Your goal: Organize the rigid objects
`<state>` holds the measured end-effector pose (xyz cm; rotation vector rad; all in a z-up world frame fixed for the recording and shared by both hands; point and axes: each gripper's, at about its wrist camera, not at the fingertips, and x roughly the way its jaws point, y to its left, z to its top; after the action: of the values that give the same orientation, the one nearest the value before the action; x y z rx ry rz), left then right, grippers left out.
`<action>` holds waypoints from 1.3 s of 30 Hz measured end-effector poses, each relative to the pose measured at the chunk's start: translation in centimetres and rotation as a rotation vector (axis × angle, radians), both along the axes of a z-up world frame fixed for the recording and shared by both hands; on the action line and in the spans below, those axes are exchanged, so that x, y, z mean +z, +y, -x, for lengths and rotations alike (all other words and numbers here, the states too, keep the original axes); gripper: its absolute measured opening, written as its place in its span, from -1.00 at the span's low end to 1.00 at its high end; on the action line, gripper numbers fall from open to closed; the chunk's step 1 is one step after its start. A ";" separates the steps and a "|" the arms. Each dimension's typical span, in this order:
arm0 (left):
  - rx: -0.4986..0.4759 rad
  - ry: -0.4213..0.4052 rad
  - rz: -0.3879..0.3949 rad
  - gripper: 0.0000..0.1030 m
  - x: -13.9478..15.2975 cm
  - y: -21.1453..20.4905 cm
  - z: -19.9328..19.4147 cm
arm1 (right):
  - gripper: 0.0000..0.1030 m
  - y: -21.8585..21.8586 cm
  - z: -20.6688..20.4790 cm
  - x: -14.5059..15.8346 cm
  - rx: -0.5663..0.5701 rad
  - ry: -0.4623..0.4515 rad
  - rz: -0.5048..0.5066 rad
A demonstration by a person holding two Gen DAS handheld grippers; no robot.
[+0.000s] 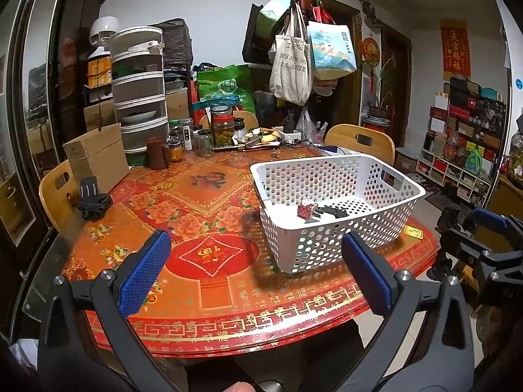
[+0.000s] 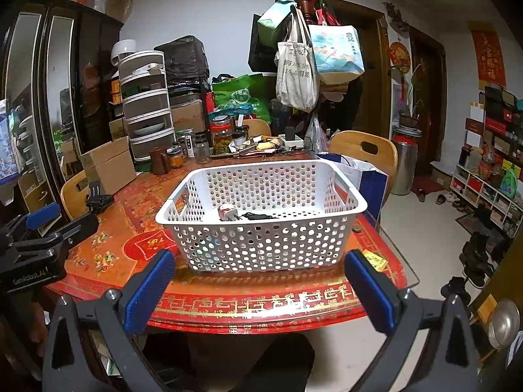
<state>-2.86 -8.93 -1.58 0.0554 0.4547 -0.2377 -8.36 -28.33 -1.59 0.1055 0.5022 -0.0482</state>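
Observation:
A white perforated basket [image 1: 402, 186] stands on the red patterned table [image 1: 209, 297]; it also shows in the right wrist view [image 2: 261, 251]. Inside lie a small red-and-white cube [image 1: 305, 209] [image 2: 226, 211] and a black object [image 1: 331, 211] [image 2: 258, 216]. My left gripper [image 1: 256, 248] is open and empty, held above the table's near edge, left of the basket. My right gripper [image 2: 260, 268] is open and empty, just in front of the basket. A small yellow packet [image 1: 412, 231] [image 2: 374, 260] lies on the table right of the basket. A black clip-like holder [image 1: 93, 201] [image 2: 98, 197] sits at the table's left.
Jars [image 1: 224, 127], a brown mug [image 1: 157, 152], a cardboard box [image 1: 98, 153] and clutter crowd the table's far side. Wooden chairs [image 1: 362, 140] stand around it. A coat rack with bags [image 1: 294, 65] rises behind. Shelves [image 2: 490, 176] line the right wall.

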 end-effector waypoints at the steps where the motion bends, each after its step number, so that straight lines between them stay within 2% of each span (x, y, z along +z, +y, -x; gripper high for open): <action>1: 0.000 -0.001 0.001 1.00 -0.1 0.0 0.0 | 1.00 0.0 0.0 0.0 0.000 -0.001 0.001; 39: -0.001 0.012 -0.014 1.00 -0.5 -1.7 0.1 | 1.00 0.3 -0.2 0.1 0.012 0.002 0.006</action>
<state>-2.94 -10.58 -2.07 0.0679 0.4682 -0.2363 -8.20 -28.06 -1.52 0.0968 0.5050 -0.0383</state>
